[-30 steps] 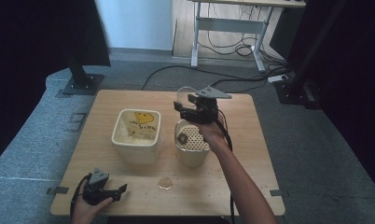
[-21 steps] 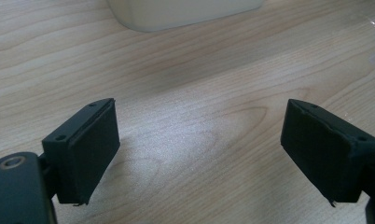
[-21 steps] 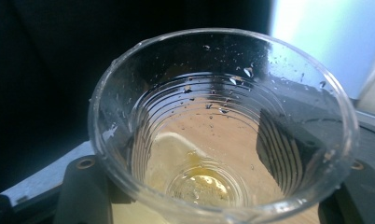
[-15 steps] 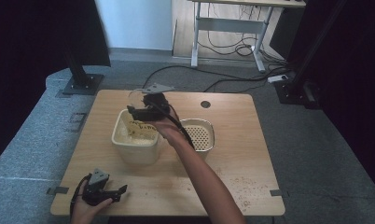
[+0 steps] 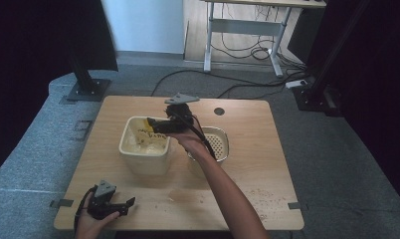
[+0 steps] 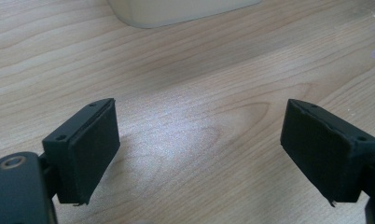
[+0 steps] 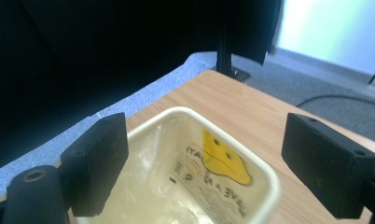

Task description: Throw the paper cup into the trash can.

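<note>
swinging across from the strainer (image 5: pixel 219 144) to the tub (image 5: pixel 138 160), my right gripper (image 5: pixel 153 124) now hangs over the tub's open top, and that is the big change. a second ago it stood above the strainer with a clear cup clamped in it; half a second ago it was carrying that cup over the tub's far edge. now its jaws have just been opening and stand wide apart, with nothing between the pads.

in the right gripper view the gap between my jaws frames the tub's rim (image 7: pixel 266 183) and, inside it, a yellow smiley (image 7: pixel 223 158) with dark lettering under it. a clear shape (image 7: pixel 143 186) lies low in the tub, against the near wall. i judge that this is the cup, let go and dropped in, though it is too glassy for me to be sure how it lies.

my left gripper (image 5: pixel 127 204) rests at the near left corner of the table (image 5: pixel 267 149), where it was a second ago. its jaws are wide apart over bare wood in the left gripper view, holding nothing, with the tub's base at the top edge.

for the work this reads as the drop-off done: the cup has left the strainer side and i think it sits in the tub. what remains, as i judge it, is to draw my right gripper up and back without knocking the tub's rim.
</note>
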A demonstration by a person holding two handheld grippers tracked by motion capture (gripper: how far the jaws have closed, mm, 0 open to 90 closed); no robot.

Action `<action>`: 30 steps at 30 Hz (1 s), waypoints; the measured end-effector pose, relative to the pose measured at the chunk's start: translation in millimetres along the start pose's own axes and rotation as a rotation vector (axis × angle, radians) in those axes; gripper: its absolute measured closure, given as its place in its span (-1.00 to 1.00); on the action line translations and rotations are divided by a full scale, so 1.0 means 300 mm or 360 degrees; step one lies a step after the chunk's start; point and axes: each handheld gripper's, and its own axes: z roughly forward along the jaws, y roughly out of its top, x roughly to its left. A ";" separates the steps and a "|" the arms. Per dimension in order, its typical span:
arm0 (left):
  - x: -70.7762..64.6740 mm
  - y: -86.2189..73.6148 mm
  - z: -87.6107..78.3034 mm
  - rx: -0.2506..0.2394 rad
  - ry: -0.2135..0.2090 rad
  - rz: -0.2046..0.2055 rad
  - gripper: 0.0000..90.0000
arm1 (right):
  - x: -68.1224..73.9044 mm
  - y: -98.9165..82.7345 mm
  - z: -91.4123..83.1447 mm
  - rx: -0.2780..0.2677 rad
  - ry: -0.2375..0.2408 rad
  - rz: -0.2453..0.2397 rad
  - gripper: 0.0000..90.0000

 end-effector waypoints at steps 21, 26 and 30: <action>0.006 -0.004 0.006 0.0003 0.0030 -0.0018 -0.74 | -0.158 -0.352 -0.395 -0.0137 -0.0154 -0.0052 -0.51; 0.005 -0.005 0.014 0.0018 0.0034 -0.0018 -0.74 | -0.190 -0.501 -0.502 -0.0155 -0.0257 0.0024 -0.49; 0.001 -0.003 0.021 0.0023 0.0040 -0.0033 -0.73 | -0.221 -0.652 -0.562 -0.0133 -0.0309 0.0109 -0.48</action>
